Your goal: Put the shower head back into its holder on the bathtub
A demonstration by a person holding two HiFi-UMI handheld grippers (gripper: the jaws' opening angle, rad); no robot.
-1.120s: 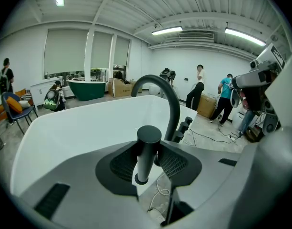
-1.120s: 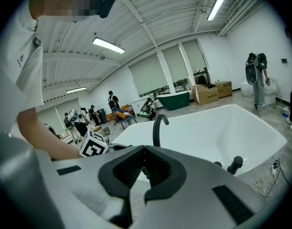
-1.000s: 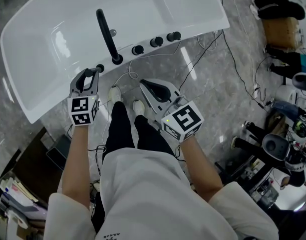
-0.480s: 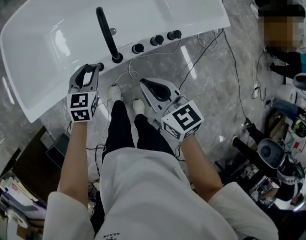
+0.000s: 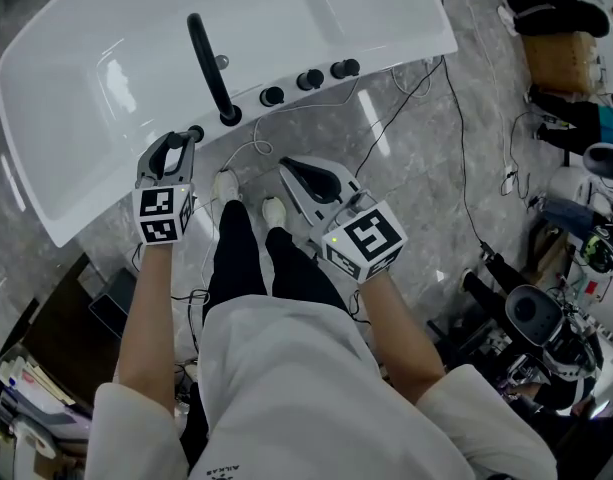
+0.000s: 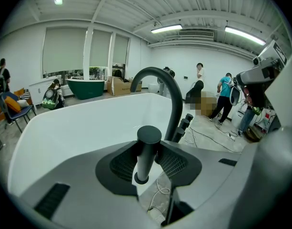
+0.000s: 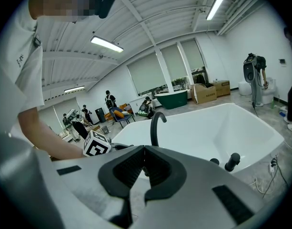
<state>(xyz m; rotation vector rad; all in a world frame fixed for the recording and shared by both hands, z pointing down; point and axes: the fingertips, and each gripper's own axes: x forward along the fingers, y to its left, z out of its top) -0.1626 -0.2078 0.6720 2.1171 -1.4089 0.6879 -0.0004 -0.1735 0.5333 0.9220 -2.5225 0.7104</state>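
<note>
The shower head (image 6: 146,149) is a slim black cylinder standing upright at the near rim of the white bathtub (image 5: 386,48). My left gripper (image 5: 176,140) is shut on it, a pad against each side. In the head view the shower head (image 5: 195,133) shows as a small black end at the tub's edge; I cannot tell whether it sits in a holder. A white hose (image 5: 248,153) trails over the floor below it. My right gripper (image 5: 289,167) hangs over the floor right of my feet, shut and holding nothing (image 7: 145,151).
A curved black faucet spout (image 5: 208,68) rises from the tub rim just right of the shower head, followed by a row of black knobs (image 5: 308,80). Cables (image 5: 456,88) run over the marble floor. Equipment (image 5: 546,318) crowds the right side.
</note>
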